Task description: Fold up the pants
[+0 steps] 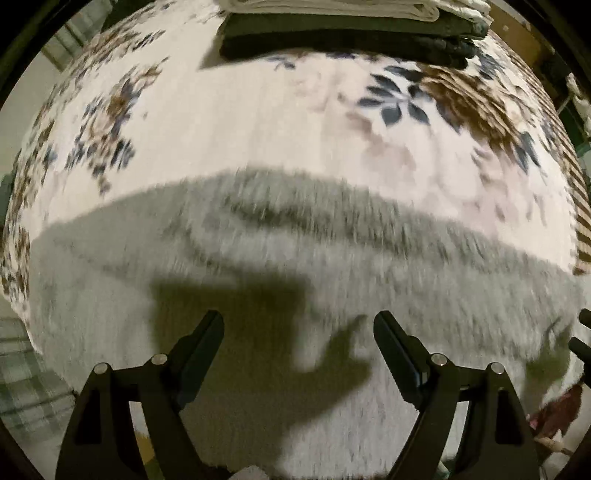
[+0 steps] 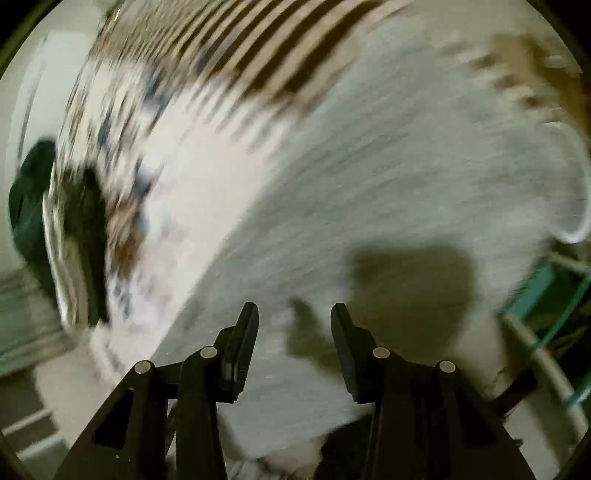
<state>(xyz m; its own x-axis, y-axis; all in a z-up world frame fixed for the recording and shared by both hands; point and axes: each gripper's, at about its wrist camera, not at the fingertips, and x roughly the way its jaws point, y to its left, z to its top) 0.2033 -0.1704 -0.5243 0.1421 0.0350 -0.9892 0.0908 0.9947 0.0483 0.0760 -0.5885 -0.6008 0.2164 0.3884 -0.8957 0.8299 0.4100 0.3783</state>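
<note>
Light grey pants (image 1: 332, 258) lie spread across the near half of a floral bedspread (image 1: 240, 122). My left gripper (image 1: 298, 323) is open and empty, hovering just above the grey cloth, with its shadow under it. In the right wrist view the same grey pants (image 2: 388, 192) fill the middle and right, blurred by motion. My right gripper (image 2: 294, 314) is open and empty above the cloth, its shadow just ahead of it.
A stack of folded dark and white clothes (image 1: 343, 33) sits at the far edge of the bed; it also shows blurred in the right wrist view (image 2: 74, 240). A striped brown border (image 2: 258, 48) edges the bedspread. A teal frame (image 2: 546, 291) stands at the right.
</note>
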